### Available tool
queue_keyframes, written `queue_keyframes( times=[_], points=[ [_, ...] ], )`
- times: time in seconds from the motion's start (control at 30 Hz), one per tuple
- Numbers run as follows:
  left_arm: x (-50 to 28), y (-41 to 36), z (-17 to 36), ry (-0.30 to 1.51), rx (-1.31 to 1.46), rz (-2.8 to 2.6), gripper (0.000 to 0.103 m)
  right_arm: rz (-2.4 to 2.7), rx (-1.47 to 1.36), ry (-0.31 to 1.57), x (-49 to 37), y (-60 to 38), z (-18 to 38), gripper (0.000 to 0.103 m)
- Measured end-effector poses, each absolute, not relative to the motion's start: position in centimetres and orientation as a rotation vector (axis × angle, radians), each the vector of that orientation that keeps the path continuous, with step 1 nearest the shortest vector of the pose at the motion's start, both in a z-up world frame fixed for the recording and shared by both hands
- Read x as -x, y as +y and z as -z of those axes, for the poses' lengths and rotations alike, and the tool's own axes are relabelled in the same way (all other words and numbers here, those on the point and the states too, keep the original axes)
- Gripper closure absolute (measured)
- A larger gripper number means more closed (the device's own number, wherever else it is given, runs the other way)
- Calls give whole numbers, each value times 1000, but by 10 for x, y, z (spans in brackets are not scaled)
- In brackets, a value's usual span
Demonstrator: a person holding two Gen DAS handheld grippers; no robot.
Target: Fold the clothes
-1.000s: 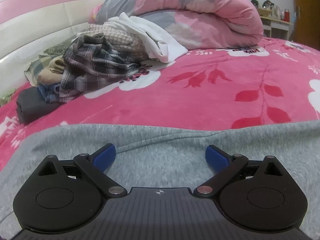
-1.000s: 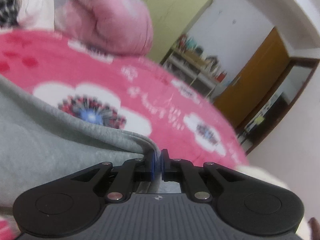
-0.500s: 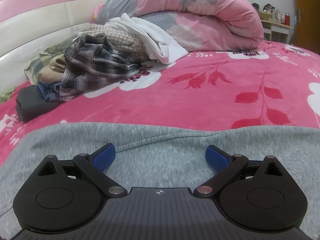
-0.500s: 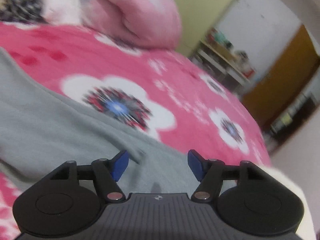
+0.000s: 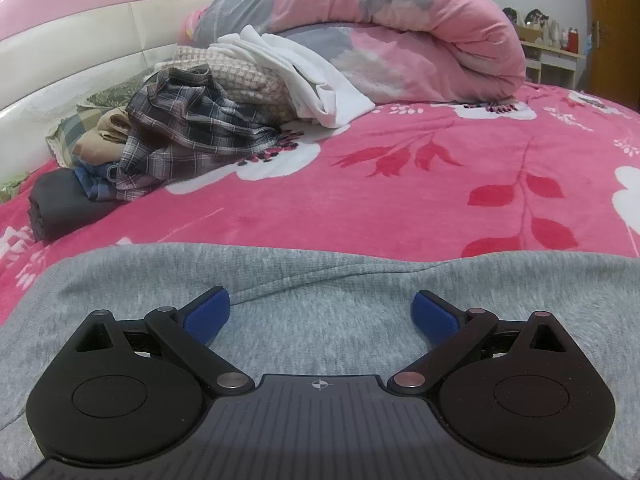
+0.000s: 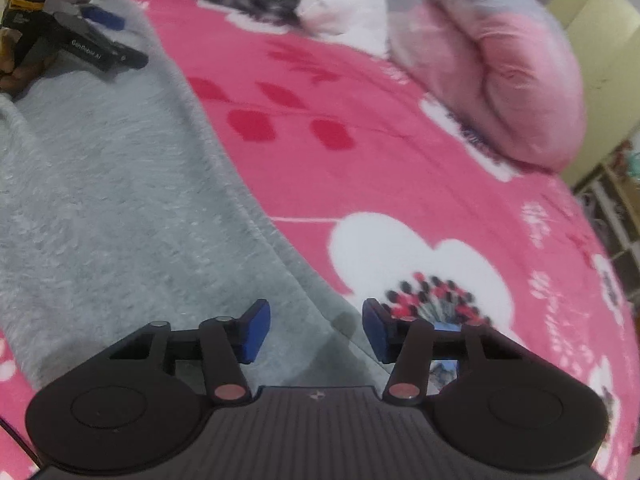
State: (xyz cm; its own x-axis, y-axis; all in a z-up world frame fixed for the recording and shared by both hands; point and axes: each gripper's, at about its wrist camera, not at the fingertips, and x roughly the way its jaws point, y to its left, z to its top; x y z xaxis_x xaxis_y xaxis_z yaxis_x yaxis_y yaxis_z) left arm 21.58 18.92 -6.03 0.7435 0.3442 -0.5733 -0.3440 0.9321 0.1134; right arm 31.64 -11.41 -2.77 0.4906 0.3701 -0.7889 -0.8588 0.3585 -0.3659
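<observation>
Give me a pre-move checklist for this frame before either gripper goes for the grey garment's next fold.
1. Left gripper open and empty: ok, blue pads wide apart above the cloth.
2. Right gripper open and empty: ok, nothing between the pads.
3. Grey garment lying flat on the pink floral blanket: ok where visible; one shallow crease runs near the left gripper.
4. Garment's long edge straight: ok in the right wrist view, though blurred.
5. Pile of unfolded clothes apart from the garment: ok, bare blanket lies between.
6. Near side of the garment: cannot tell, hidden under the grippers.
</observation>
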Motion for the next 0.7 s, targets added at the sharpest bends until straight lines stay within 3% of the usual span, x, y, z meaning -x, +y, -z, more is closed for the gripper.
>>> queue_keyframes(
  times=[0.07, 0.17, 0.23, 0.3, 0.43, 0.7],
  points=[
    [-216, 189, 61, 625, -1, -377, 3, -877, 881, 678, -315, -112, 31, 63],
    [-215, 188, 61, 619, -3, -379, 3, -846, 909, 638, -306, -108, 31, 66],
    [-215, 188, 62, 616, -4, -381, 3, -825, 927, 612, -300, -106, 32, 77],
    [-215, 188, 62, 616, -4, -380, 3, -803, 945, 585, -294, -104, 32, 79],
    [-214, 188, 62, 611, -4, -383, 3, -761, 980, 531, -282, -100, 32, 100],
    [-214, 191, 56, 611, 16, -411, 3, -688, 1029, 449, -273, -91, 30, 102]
  ],
)
